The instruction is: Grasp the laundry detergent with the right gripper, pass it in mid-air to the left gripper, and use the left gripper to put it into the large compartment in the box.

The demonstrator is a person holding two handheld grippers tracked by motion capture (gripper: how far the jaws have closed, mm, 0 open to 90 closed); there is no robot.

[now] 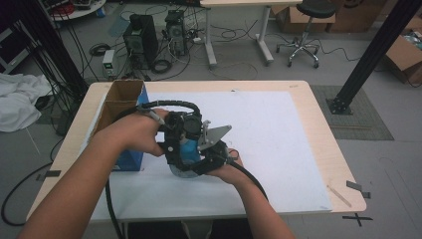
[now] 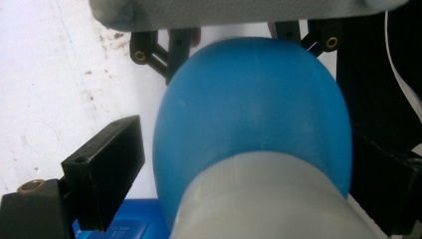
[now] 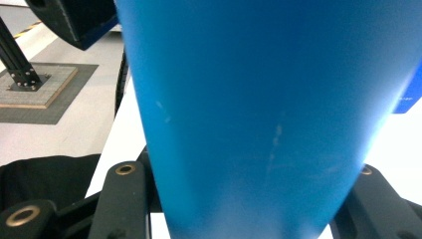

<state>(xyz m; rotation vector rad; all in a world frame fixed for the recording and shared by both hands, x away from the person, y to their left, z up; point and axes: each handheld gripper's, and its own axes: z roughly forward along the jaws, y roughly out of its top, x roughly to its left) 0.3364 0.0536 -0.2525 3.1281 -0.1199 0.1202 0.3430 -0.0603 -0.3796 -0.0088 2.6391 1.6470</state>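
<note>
Both grippers, L (image 1: pixel 181 149) & R (image 1: pixel 211 157), have jaws closed round the blue bottle (image 2: pixel 249 109) w/ white cap (image 2: pixel 268 199), beside cardboard box (image 1: pixel 119 99).

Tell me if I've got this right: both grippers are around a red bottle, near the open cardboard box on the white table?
Nearly right, except for the colour. The bottle is blue, not red, with a pale cap end; the left gripper view and the right gripper view show it plainly. The left gripper and right gripper do meet around it, beside the open cardboard box on the white table.
</note>
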